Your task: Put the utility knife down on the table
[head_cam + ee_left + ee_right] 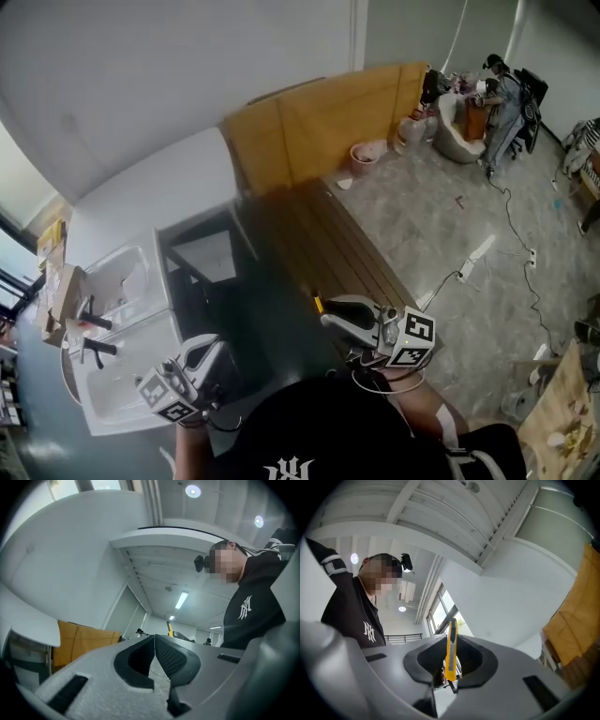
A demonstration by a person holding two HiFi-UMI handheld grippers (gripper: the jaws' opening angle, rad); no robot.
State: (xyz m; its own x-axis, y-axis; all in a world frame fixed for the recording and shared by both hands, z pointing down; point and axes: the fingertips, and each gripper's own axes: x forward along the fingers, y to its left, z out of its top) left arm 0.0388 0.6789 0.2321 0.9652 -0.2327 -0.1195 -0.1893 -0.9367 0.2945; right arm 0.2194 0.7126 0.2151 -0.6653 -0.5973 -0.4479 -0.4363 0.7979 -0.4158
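A yellow utility knife (450,649) stands upright between the jaws of my right gripper (451,660), which is shut on it; the knife's tip pokes above the jaws. In the head view only its yellow end (319,304) shows, at the tip of the right gripper (330,320), above the dark brown slatted table (323,246). My left gripper (208,349) hangs low at the left, near the white sink unit. In its own view the left gripper (154,652) has its jaws pressed together with nothing between them. Both gripper views point up at the ceiling.
A white sink unit (127,309) with black taps (94,323) stands at the left. An orange-brown panel (323,122) rises behind the slatted table. Cables (525,272) trail over the grey floor at the right, and a person (502,98) stands far back by a white chair (457,131).
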